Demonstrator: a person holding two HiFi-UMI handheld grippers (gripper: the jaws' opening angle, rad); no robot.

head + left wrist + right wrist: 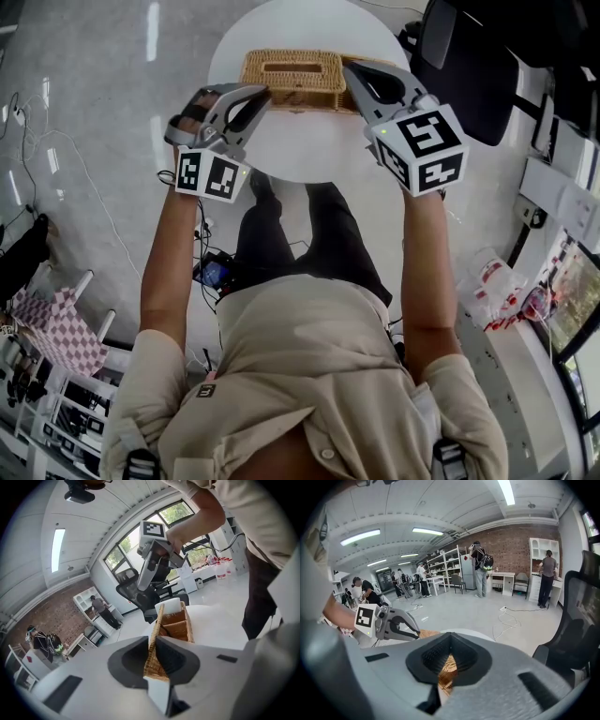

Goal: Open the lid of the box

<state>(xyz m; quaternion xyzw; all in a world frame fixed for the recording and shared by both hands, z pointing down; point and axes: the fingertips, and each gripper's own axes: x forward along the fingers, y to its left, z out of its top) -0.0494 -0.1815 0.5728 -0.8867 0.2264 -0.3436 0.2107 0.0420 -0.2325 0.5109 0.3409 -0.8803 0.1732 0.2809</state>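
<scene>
A wicker box (291, 80) with a slot in its lid lies on a round white table (309, 150). My left gripper (261, 94) is at the box's left end. In the left gripper view it (153, 641) is shut, its pads pinching the thin wicker edge of the lid (154, 656); the box's top (176, 623) runs away from the jaws. My right gripper (353, 73) is at the box's right end. In the right gripper view it (447, 660) is shut with wicker (446, 668) between the pads. Each gripper shows in the other's view: right gripper (142, 585), left gripper (417, 633).
A black office chair (469, 66) stands just beyond the table on the right, also close in the right gripper view, office chair (581, 620). Cables (37, 141) trail on the floor at left. A checkered seat (56, 323) and shelves stand behind me. Several people stand far off.
</scene>
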